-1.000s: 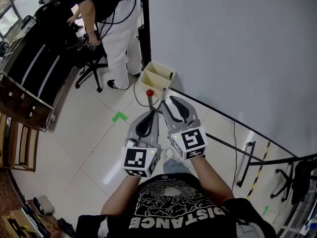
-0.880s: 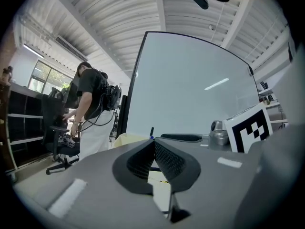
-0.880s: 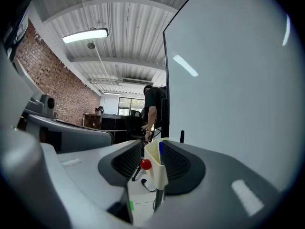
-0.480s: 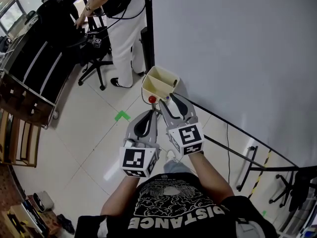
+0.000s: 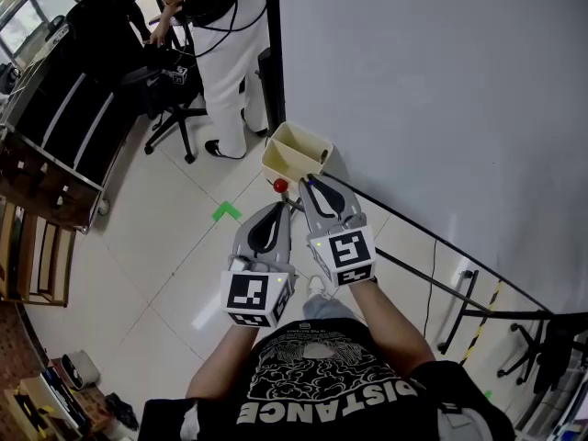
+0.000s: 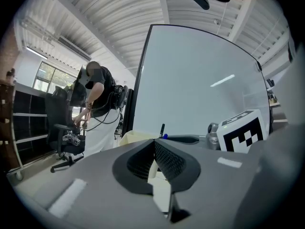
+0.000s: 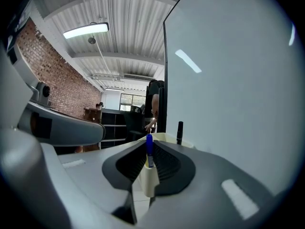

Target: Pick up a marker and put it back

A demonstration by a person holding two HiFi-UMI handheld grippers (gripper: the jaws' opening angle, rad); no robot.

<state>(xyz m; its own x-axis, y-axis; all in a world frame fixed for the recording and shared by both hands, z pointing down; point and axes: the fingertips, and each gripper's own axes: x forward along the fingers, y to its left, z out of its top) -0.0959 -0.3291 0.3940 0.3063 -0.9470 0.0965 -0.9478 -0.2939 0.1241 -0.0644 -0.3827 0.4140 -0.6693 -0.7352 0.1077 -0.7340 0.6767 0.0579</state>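
Jaws of the right gripper (image 7: 149, 146) are closing on a blue marker (image 7: 149, 152). Its blue cap stands at their tips and its white body runs down between the ridged pads, which sit against it on both sides. Jaws of the left gripper (image 6: 155, 141) are closed on each other with nothing between them.

From the head view, the person holds both grippers side by side in front of the chest, pointing forward at a whiteboard (image 5: 441, 90). The right gripper reaches a little further ahead than the left. Its tips are at the near edge of a cream holder (image 5: 285, 159) with two compartments, which sits at the whiteboard's lower corner. Whether the lower end of the blue marker is inside the holder cannot be told. A black marker (image 7: 179, 131) stands upright in the holder, beyond the blue one and a little to its right.

A small red knob (image 5: 280, 185) shows just past the left gripper's tips, beside the right gripper. Below lies a pale tiled floor (image 5: 165, 246) with a green tape mark (image 5: 223, 213) to the left of the grippers. Further back, another person (image 5: 234, 62) in white trousers stands beside a black office chair (image 5: 170, 108).
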